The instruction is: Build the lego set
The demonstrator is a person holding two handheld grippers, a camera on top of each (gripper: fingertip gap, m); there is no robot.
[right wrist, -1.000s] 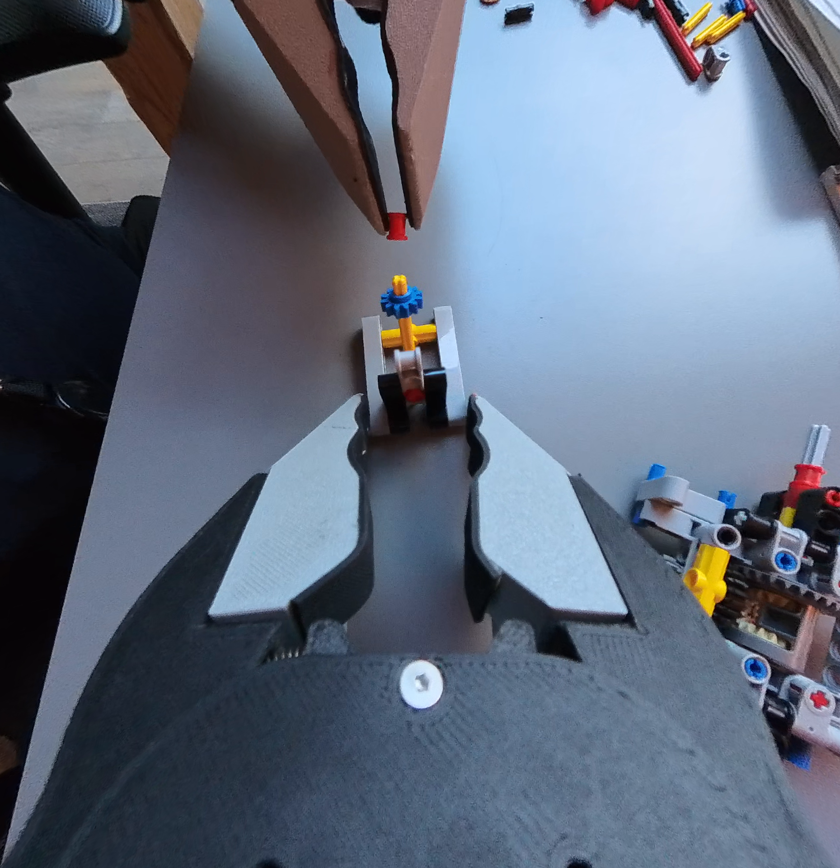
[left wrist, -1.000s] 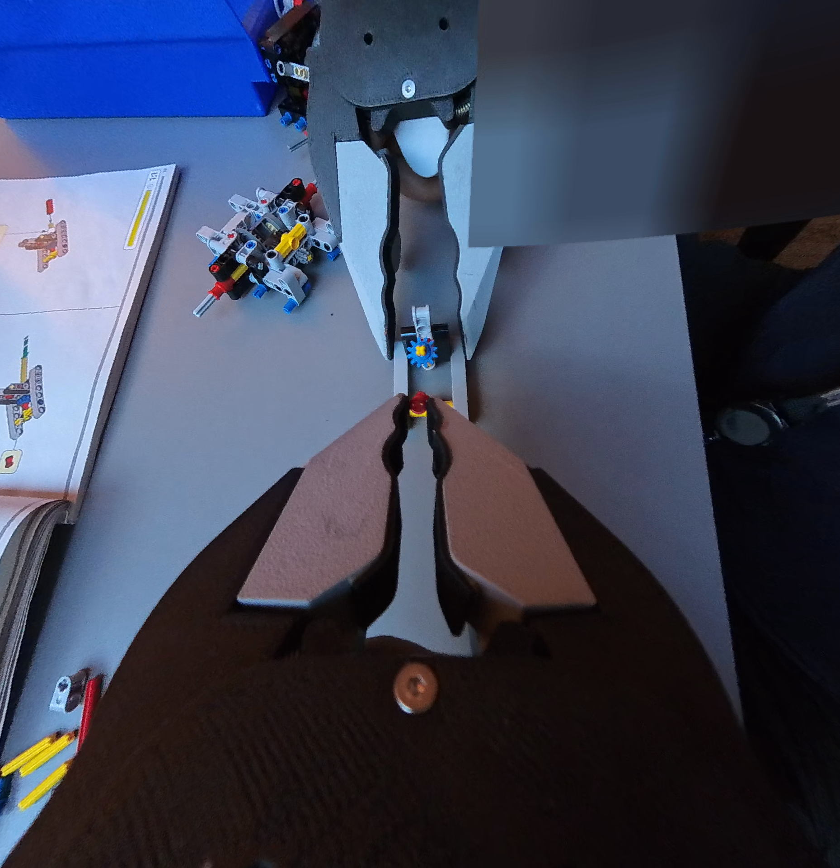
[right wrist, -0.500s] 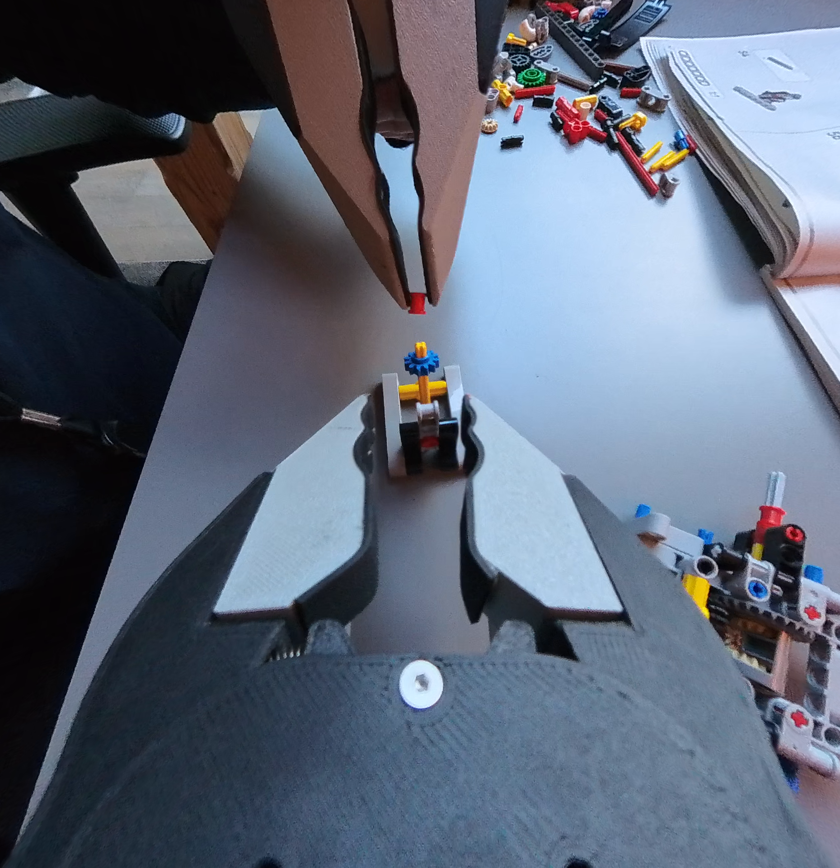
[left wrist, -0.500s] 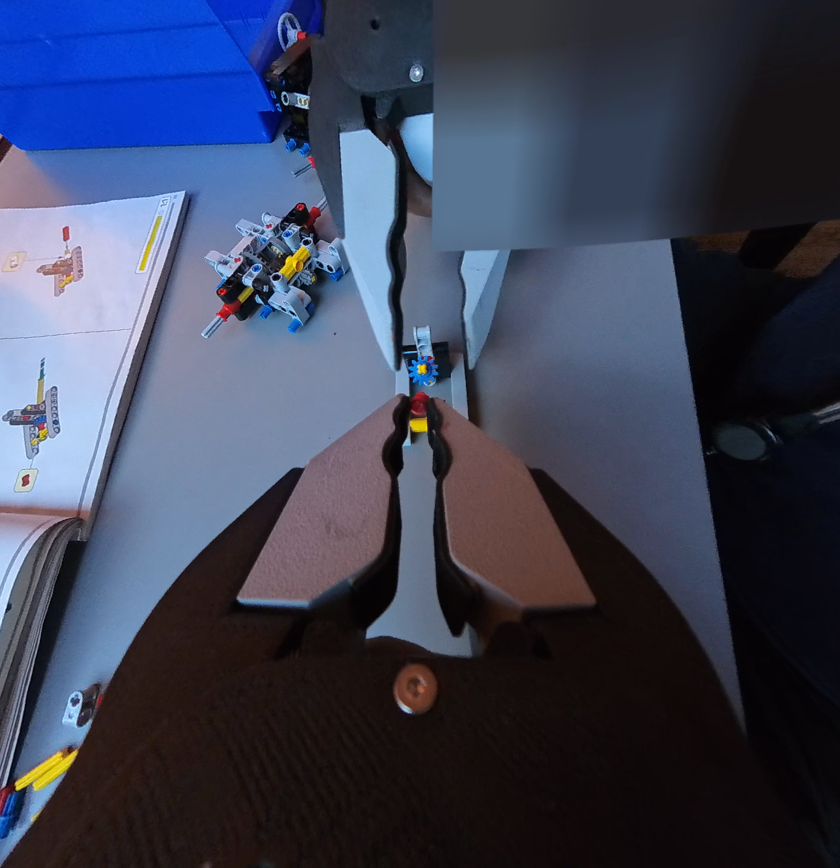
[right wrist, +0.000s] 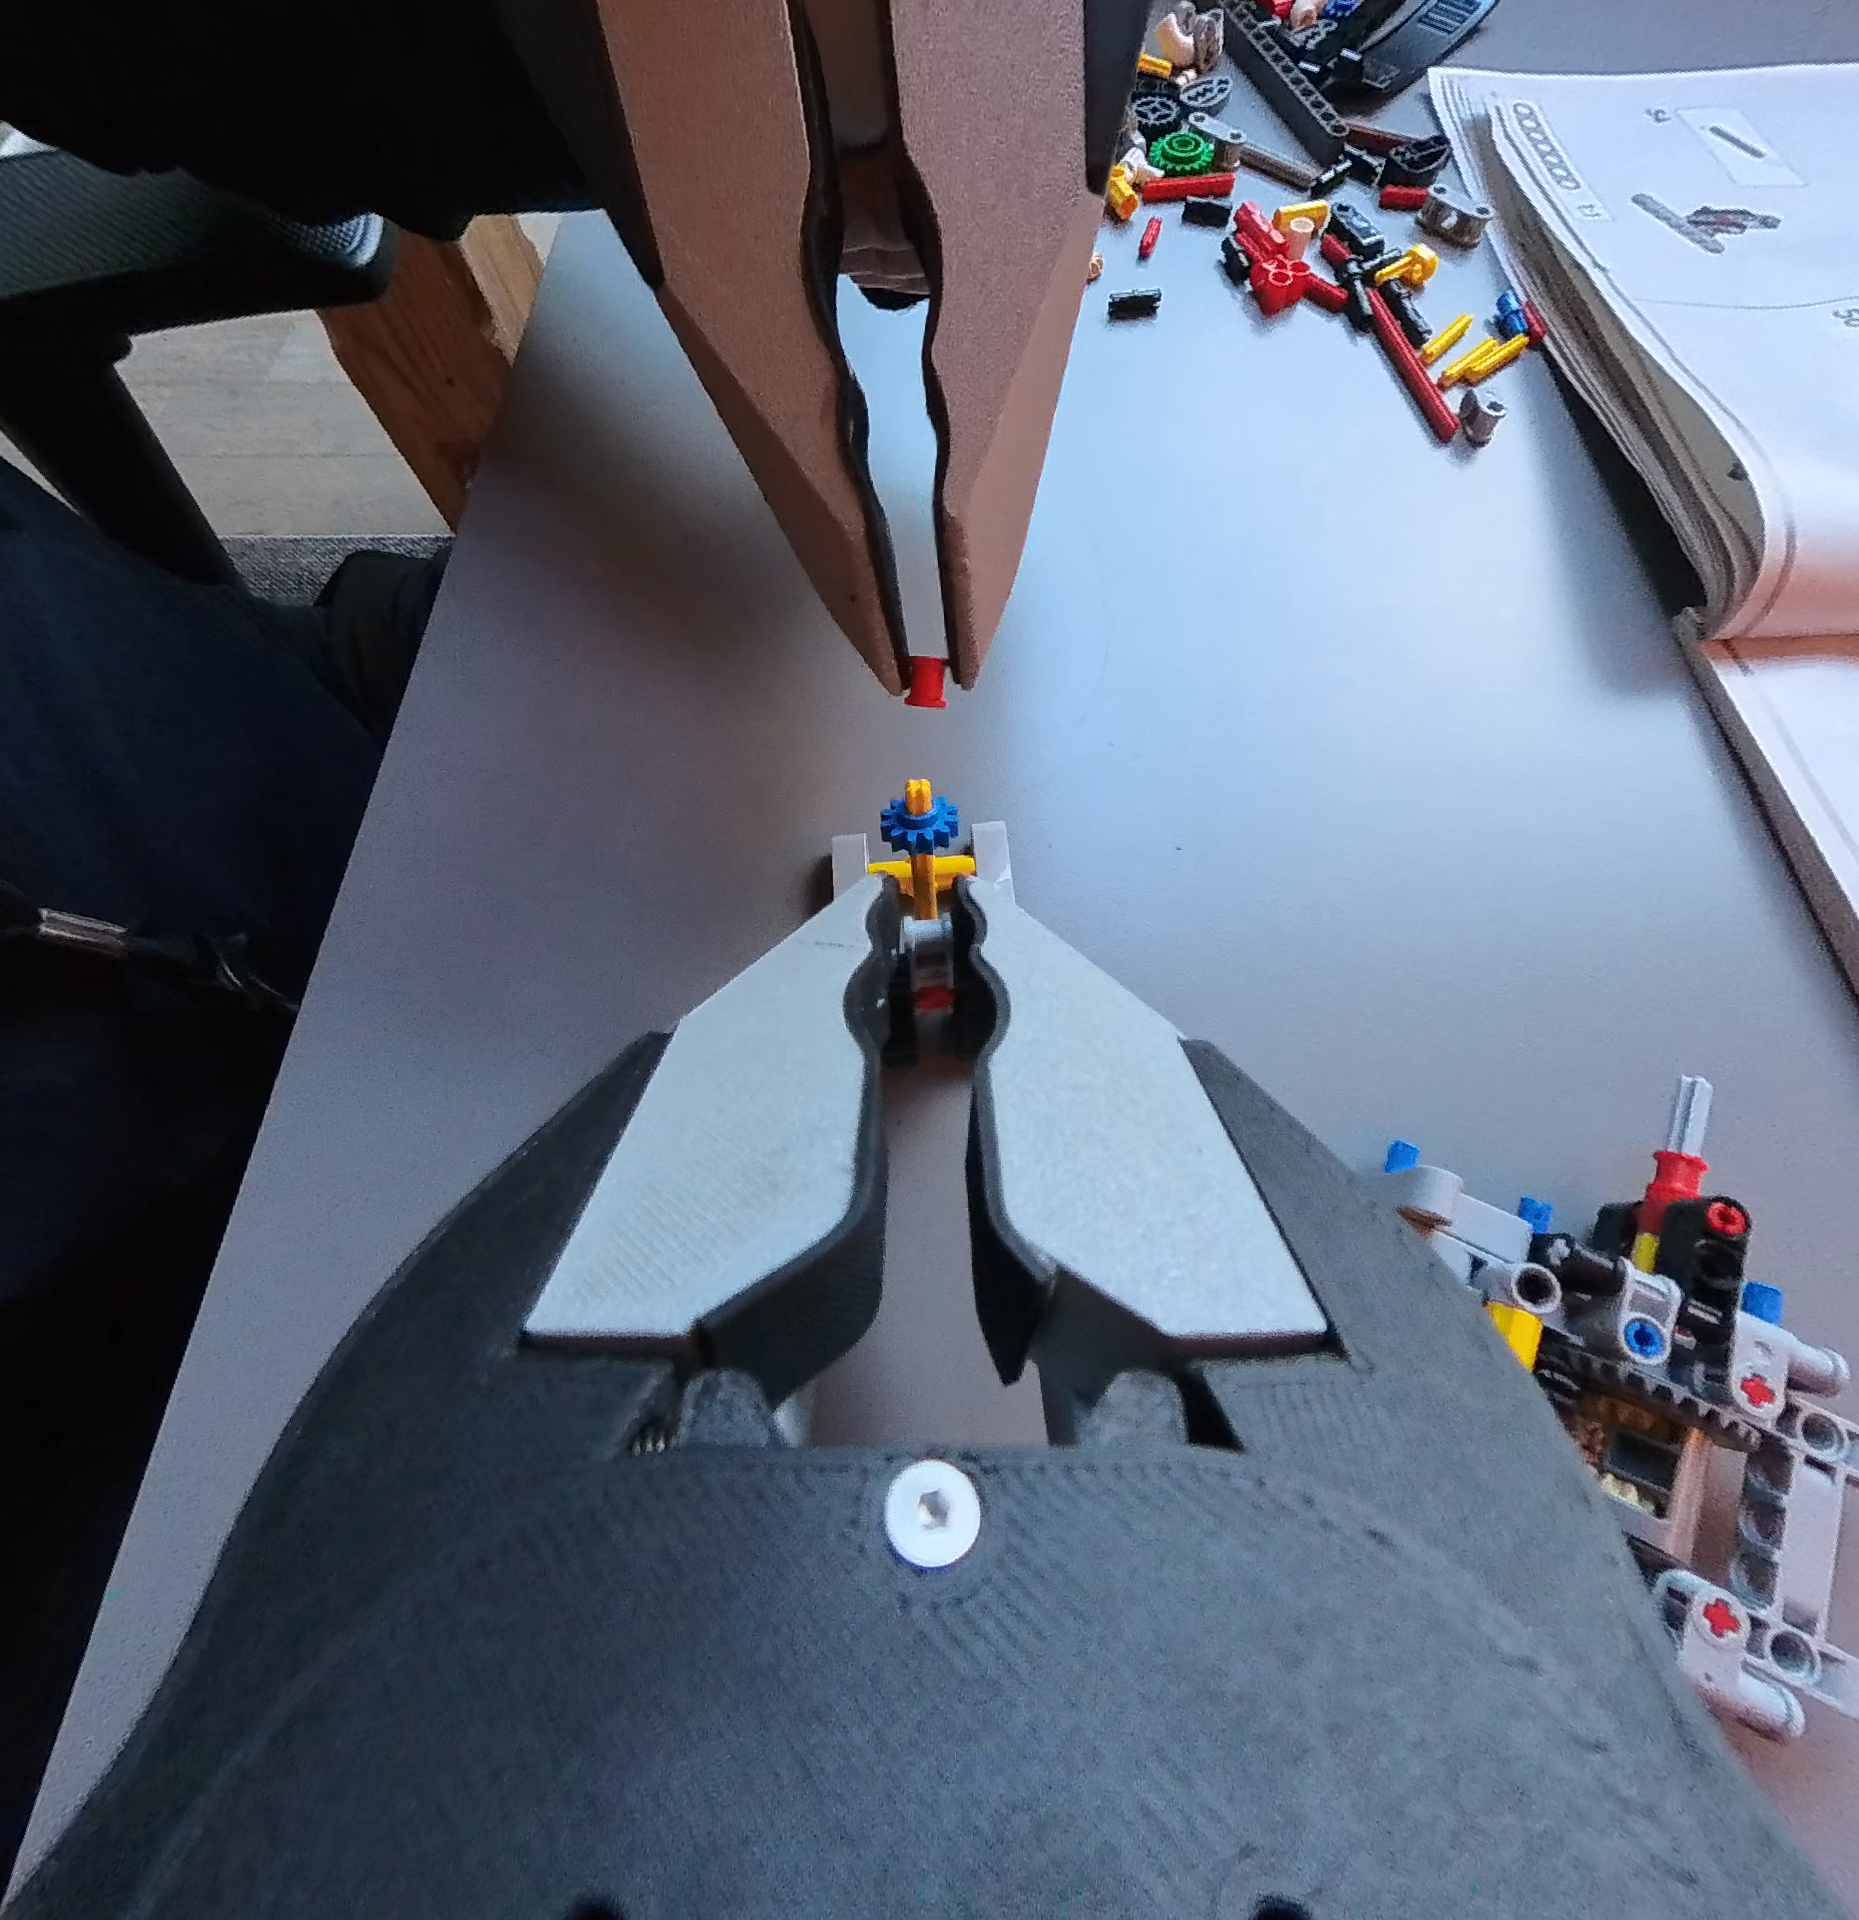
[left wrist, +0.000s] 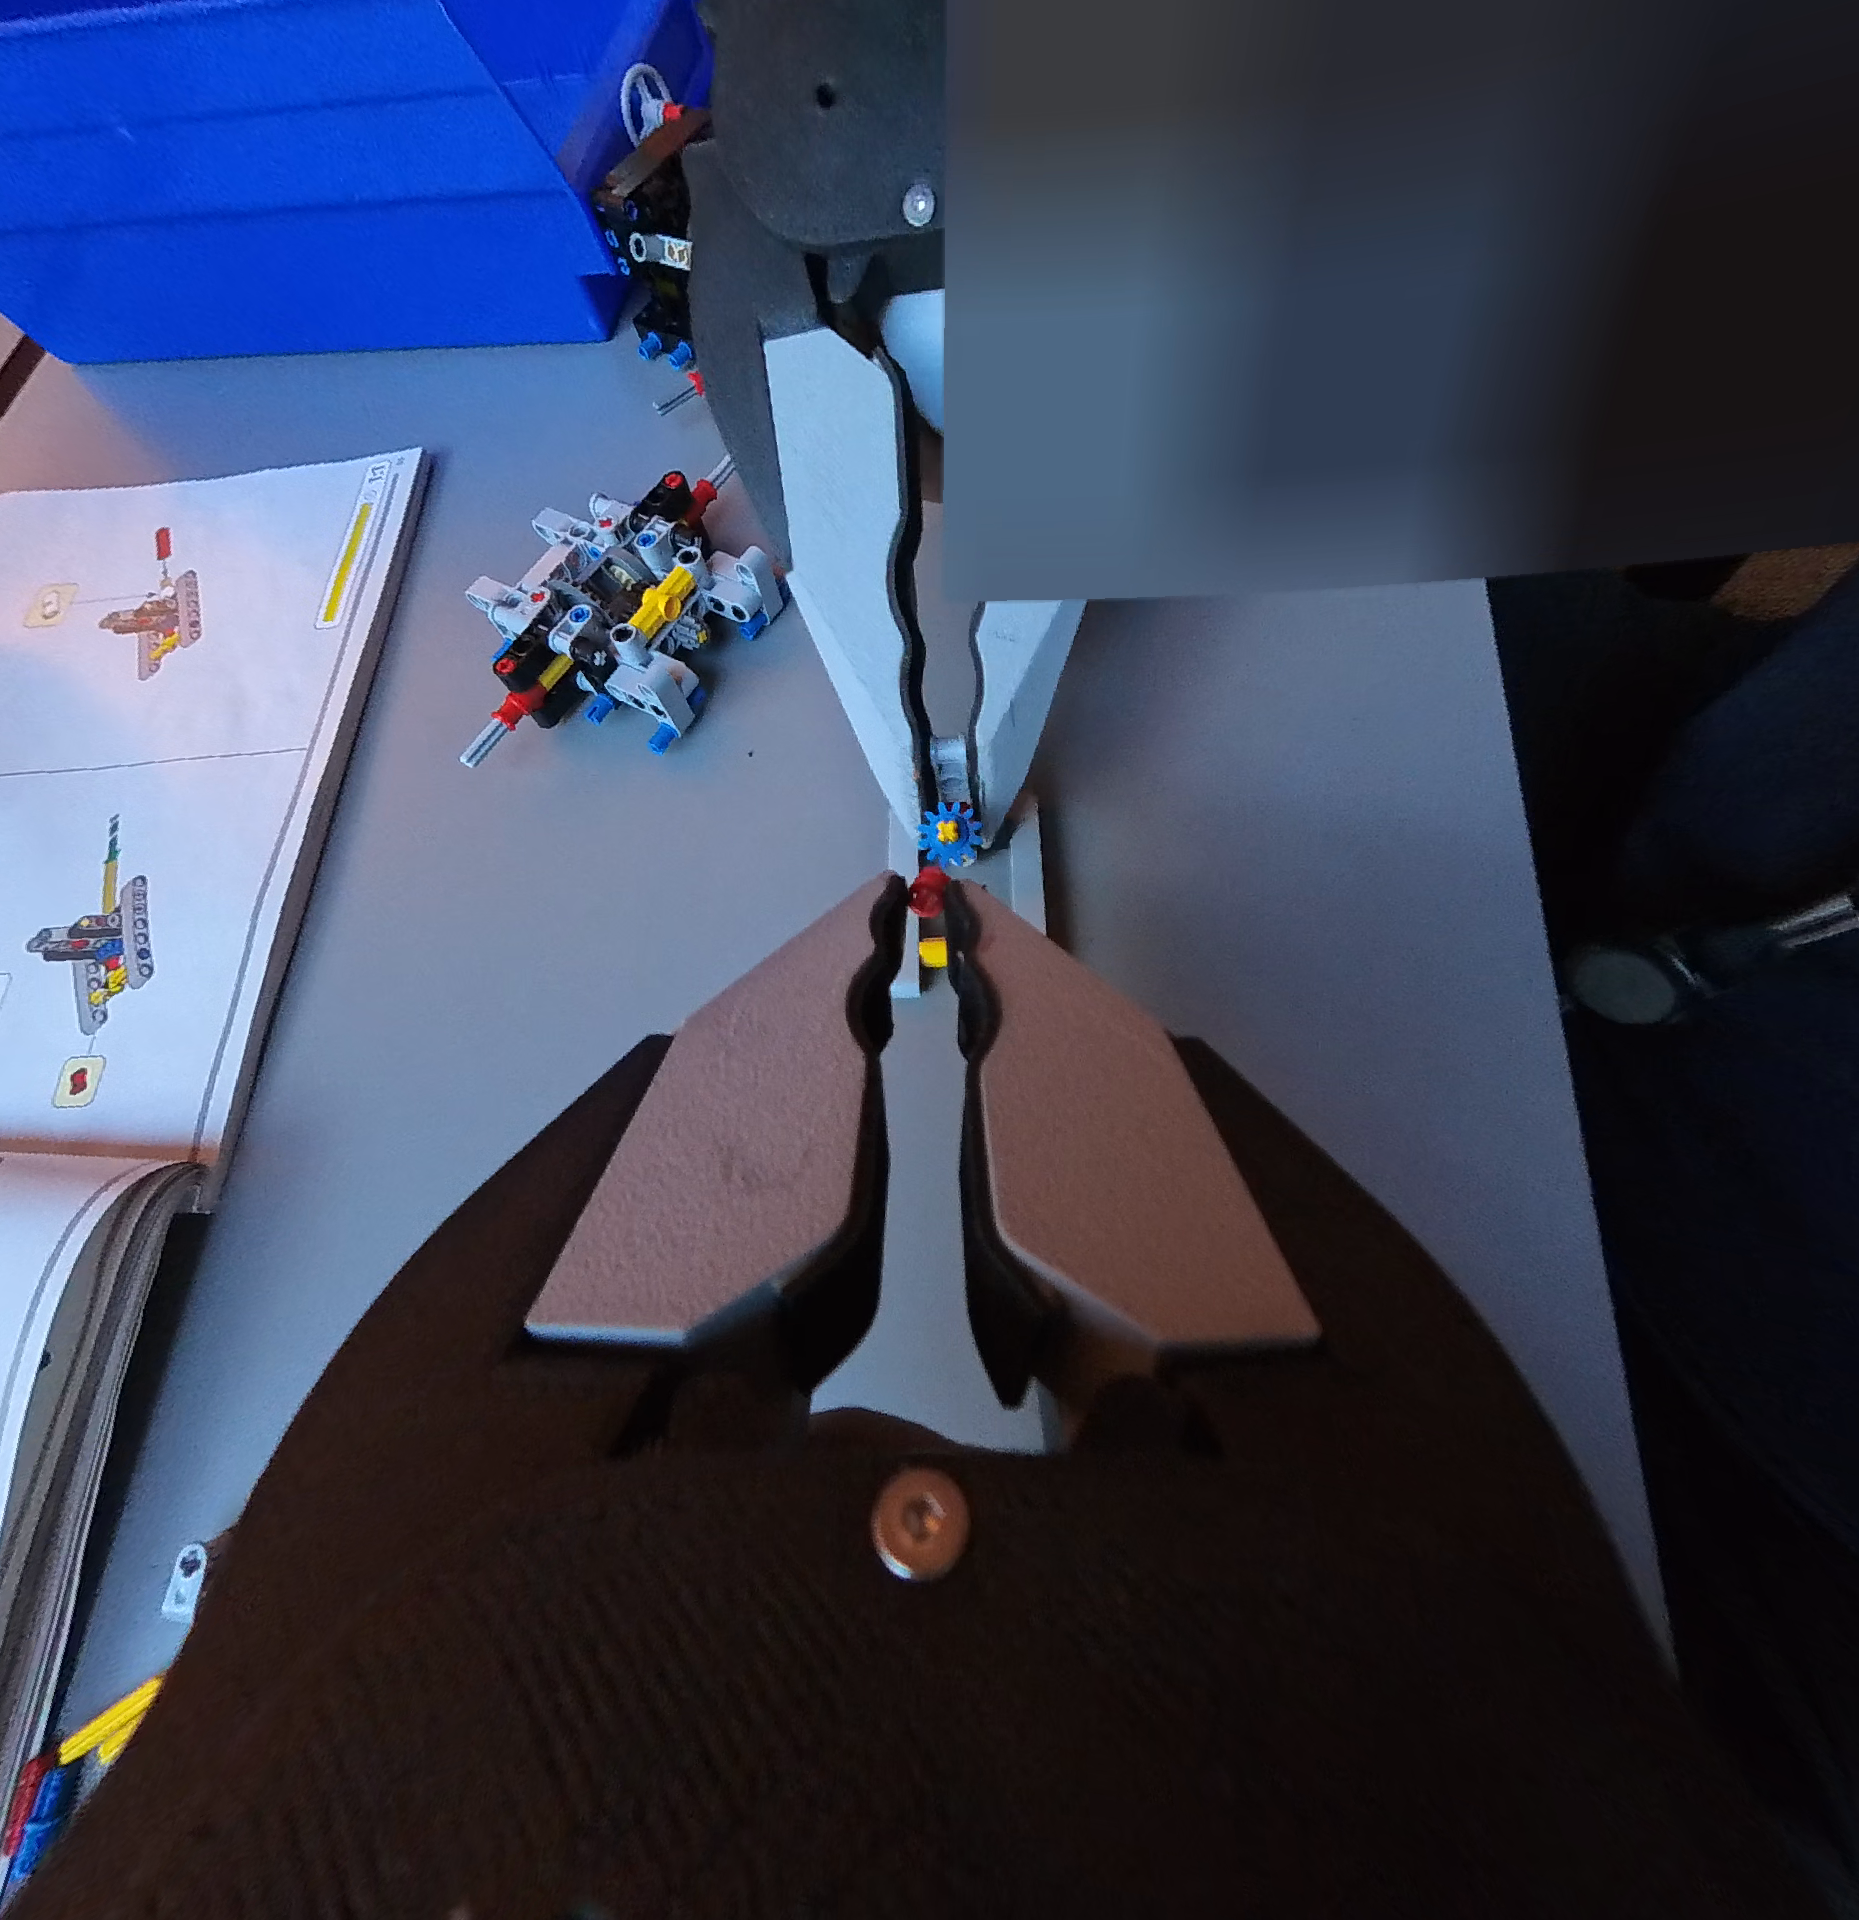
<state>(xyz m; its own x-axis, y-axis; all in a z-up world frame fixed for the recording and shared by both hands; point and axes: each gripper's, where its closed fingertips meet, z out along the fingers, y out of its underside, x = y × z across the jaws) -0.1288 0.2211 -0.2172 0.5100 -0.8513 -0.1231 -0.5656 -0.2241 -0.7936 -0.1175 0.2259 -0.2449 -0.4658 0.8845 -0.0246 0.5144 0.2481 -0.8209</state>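
Note:
My left gripper (left wrist: pixel 927 899), with brown fingers, is shut on a small red bush (left wrist: pixel 927 891). It holds the bush just short of the yellow axle tip and the blue gear (left wrist: pixel 949 831). In the right wrist view the red bush (right wrist: pixel 925 683) hangs between the brown fingertips, above the gear (right wrist: pixel 917 821). My right gripper (right wrist: pixel 920 896), with grey fingers, is shut on a small assembly on the table. Its pads press on the assembly's grey upright connector (right wrist: pixel 930 951), between two grey beams (right wrist: pixel 992 847). A yellow axle (right wrist: pixel 920 883) with the gear rises from the assembly.
A larger grey and black assembly (left wrist: pixel 613 623) lies to the left of the grippers; it also shows in the right wrist view (right wrist: pixel 1652 1340). There is an open instruction booklet (left wrist: pixel 156 779), a blue bin (left wrist: pixel 281 177) and several loose parts (right wrist: pixel 1320 239). The table edge (left wrist: pixel 1527 935) is close, with a person's legs beyond it. Left and right tips are no more than a few centimetres apart.
My right gripper slid forward around the small assembly and closed on it. My left gripper kept the red bush and stayed close over the gear.

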